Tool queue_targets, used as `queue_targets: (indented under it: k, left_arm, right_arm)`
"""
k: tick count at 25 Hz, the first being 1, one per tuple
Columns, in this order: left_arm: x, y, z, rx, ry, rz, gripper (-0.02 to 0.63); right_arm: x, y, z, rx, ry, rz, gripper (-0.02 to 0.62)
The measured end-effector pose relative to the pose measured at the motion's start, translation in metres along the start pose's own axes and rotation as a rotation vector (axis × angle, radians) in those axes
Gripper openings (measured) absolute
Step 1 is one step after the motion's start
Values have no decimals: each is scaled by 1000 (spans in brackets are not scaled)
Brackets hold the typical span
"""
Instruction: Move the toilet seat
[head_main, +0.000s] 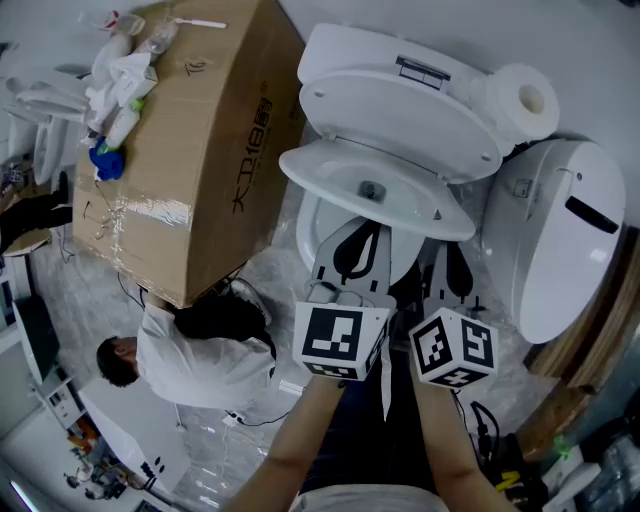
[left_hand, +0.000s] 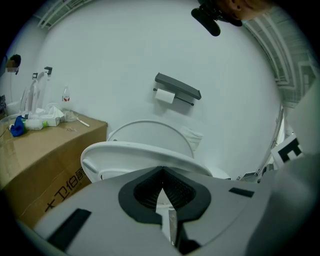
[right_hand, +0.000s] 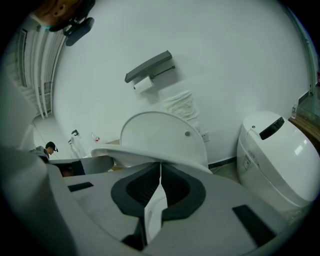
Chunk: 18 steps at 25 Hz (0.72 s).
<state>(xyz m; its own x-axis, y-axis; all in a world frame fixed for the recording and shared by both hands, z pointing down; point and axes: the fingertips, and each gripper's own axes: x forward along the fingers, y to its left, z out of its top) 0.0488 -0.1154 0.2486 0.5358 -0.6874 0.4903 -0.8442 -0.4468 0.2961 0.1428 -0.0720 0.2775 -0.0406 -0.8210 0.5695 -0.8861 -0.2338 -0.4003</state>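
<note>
1. At the far left stood a large brown cardboard box (head_main: 200, 150), its flat sides sealed with glossy clear tape. On top lay a heap of crumpled plastic bags and bottles (head_main: 120, 70).
2. Below the box a person (head_main: 190, 355) in a white shirt crouched on the floor.
3. The left gripper (head_main: 358, 250) (left_hand: 162, 170), matte grey with dark ribbed pads, had its jaws drawn together with nothing between them. Its tips reached under the front rim of the toilet seat (head_main: 320, 168) (left_hand: 130, 150) (right_hand: 150, 155). Its marker cube (head_main: 340, 340) sat just above the person's forearm in the head view.
4. The toilet seat, a smooth glossy white oval ring, stood half raised and tilted. It hung between the rounded bowl (head_main: 315, 235) below and the upright lid (head_main: 400, 115) (left_hand: 150, 132) (right_hand: 160, 132) behind. Its front edge lay over the tips of both grippers; whether they pressed on it could not be told.
5. The right gripper (head_main: 450, 265) (right_hand: 160, 165), just beside the left one, also had its jaws closed on nothing, its tips under the same rim.
6. On the wall behind hung a grey, flat-topped paper holder (left_hand: 177, 87) (right_hand: 148, 67).
7. A white paper roll (head_main: 525, 100) rested on the right end of the tank (head_main: 380, 55).
8. At the far right stood a second toilet (head_main: 560, 240) (right_hand: 275, 150), rounded and glossy white, its lid down.
</note>
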Motion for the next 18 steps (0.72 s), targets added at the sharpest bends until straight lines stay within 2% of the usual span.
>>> queue_targets:
  k: [18]
  left_arm:
    - [43, -4, 38, 11, -29, 9, 14]
  right_arm:
    - [31, -7, 42, 5, -28, 15, 25]
